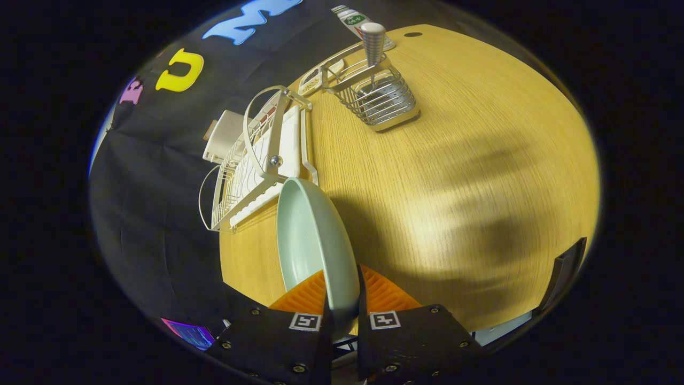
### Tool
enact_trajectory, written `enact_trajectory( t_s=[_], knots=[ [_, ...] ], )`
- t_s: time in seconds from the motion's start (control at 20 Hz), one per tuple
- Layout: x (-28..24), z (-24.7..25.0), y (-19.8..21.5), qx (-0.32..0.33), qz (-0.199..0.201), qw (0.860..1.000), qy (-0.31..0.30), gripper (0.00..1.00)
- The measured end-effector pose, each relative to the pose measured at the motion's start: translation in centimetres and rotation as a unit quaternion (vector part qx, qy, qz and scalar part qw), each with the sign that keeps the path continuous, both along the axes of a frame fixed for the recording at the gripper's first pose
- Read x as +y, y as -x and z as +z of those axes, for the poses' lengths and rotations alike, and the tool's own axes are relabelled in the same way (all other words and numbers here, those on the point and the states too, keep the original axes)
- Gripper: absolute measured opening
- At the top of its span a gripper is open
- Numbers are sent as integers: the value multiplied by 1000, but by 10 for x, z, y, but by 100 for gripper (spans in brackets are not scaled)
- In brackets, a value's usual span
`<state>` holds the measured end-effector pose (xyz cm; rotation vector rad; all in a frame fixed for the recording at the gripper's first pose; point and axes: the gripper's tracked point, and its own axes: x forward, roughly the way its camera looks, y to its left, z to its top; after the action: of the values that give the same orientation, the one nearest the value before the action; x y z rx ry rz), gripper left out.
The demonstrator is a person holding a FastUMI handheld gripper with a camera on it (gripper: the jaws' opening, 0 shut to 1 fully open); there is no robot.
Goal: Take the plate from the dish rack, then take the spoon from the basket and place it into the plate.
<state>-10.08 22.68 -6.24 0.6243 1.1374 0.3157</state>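
Note:
A pale green plate point(312, 240) stands on edge between my two fingers, lifted over the wooden table point(454, 176). My gripper point(343, 305) is shut on the plate, with both fingers pressing its rim. Beyond the plate lies the white wire dish rack point(256, 160), tilted in this view. Farther off, a metal wire basket point(382, 99) stands on the table with the spoon point(373, 51) upright in it, its ribbed handle sticking up.
A white box point(224, 136) sits behind the dish rack by the booth wall. A tube-like pack point(355, 21) lies past the basket near the table's far edge. Shadows fall across the broad wooden surface to the right of the plate.

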Motion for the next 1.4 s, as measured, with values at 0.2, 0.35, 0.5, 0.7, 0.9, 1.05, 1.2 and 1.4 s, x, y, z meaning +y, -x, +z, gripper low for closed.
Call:
enact_trajectory(
  t_s=[0.2, 0.35, 0.5, 0.7, 0.9, 1.05, 1.2, 1.4],
  knots=[
    [-15, -9, -3, -11, 12, 999, 35, 25],
    [-26, -4, -7, -39, 16, 998, 56, 34],
    [-42, 23, -14, -108, 25, 989, 94, 44],
    [-69, 94, -31, -247, 26, 957, 152, 65],
    [-94, 174, -54, -409, -25, 897, 168, 78],
    [-114, 203, -59, -484, -56, 855, 178, 79],
    [-128, 212, -62, -522, -66, 830, 187, 78],
    [-138, 196, -82, -545, -85, 811, 194, 78]
  ],
)
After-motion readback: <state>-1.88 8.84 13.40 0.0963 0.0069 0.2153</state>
